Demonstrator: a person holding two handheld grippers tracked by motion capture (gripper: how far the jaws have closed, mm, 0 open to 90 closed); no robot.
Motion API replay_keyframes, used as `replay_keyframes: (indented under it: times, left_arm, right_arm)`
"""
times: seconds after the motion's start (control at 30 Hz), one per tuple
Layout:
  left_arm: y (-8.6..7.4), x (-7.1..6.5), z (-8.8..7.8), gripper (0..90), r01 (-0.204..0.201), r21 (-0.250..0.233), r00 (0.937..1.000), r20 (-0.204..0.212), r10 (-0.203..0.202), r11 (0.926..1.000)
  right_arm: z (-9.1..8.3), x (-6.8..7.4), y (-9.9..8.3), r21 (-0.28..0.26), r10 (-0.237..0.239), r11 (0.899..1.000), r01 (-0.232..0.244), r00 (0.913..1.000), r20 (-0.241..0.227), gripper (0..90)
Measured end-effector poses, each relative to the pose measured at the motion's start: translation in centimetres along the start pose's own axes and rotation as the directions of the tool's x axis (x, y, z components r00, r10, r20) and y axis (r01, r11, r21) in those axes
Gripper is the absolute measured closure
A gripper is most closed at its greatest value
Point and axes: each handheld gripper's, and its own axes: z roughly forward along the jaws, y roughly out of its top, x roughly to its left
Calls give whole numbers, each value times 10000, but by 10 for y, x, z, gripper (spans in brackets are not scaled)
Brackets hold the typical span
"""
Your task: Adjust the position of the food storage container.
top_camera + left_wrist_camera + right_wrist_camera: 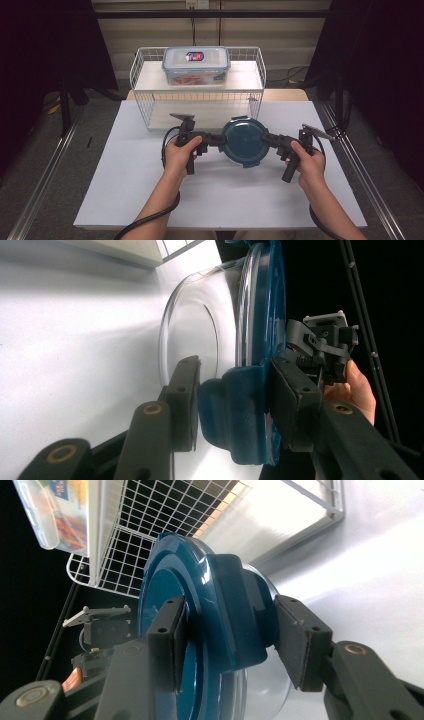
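A round clear glass container (192,335) with a dark teal lid (245,141) hangs between my two grippers over the white table, just in front of the wire rack. My left gripper (218,140) is shut on the lid's left clip (235,415), one jaw on the lid's top and the other under the clip. Opposite it, my right gripper (268,139) is shut on the right clip (240,615) in the same way. In the left gripper view my own jaws (236,370) frame the clip, with the right gripper's body and hand beyond the lid. The right gripper view looks along its jaws (230,605).
A white wire rack (200,96) stands at the table's far edge. On its upper shelf sits a clear rectangular food box (196,65) with red contents. The white table top (225,195) stretches toward the person. Dark curtains flank both sides.
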Motion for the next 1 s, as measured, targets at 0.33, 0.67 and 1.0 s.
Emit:
replay_keyframes:
  times: [0.33,0.67,1.0]
  left_arm:
    - [2,-3,-14,581,35,-73,9999,-105,-36,10000]
    - [7,-7,-22,581,73,-119,9999,-141,-74,9999]
    - [11,-16,-36,581,47,-215,9998,-177,-51,9998]
  right_arm:
    - [8,10,0,208,175,9996,-174,9998,-81,496]
    - [13,17,1,134,77,9999,-74,9997,-237,497]
    - [18,33,4,273,48,9996,-39,9994,-329,497]
